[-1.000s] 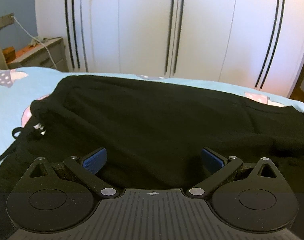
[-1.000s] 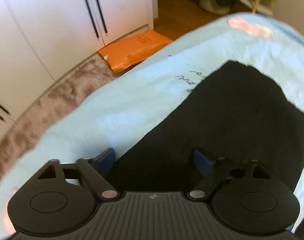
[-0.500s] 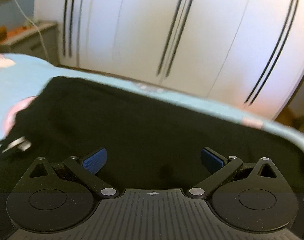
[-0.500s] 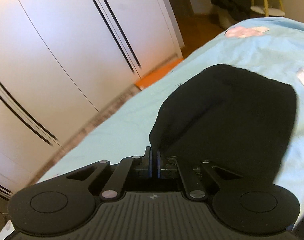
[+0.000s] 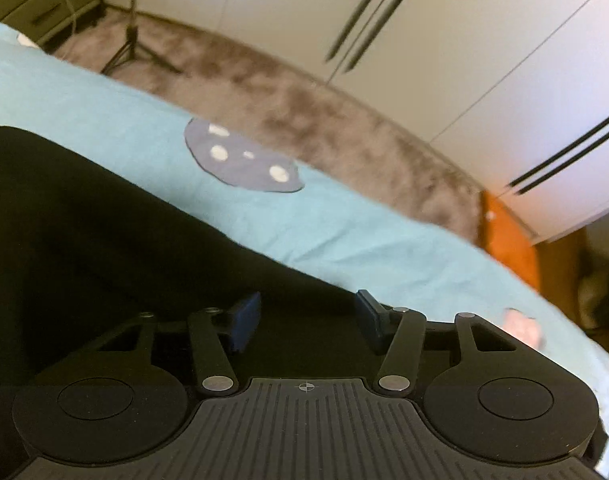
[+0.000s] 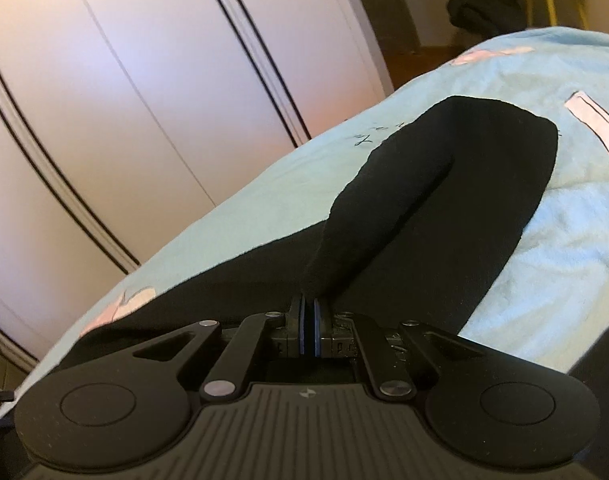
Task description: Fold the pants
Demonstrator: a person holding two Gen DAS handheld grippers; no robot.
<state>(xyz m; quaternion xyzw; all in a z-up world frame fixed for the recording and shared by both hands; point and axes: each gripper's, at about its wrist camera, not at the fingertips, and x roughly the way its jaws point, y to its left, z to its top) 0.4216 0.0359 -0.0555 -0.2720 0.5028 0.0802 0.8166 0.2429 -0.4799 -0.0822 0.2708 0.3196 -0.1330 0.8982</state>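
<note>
One light-blue bedsheet carries the black pants, spread across it. Gripping a raised fold of that fabric, the right gripper has its jaws pinched together; the left gripper hovers over the pants, jaws apart.

Your left gripper and right gripper share one build: matte black ribbed housing, a round raised disc on each side, black linkage bars pinned with silver screws, blue-padded fingers, and a small white mark at centre.
</note>
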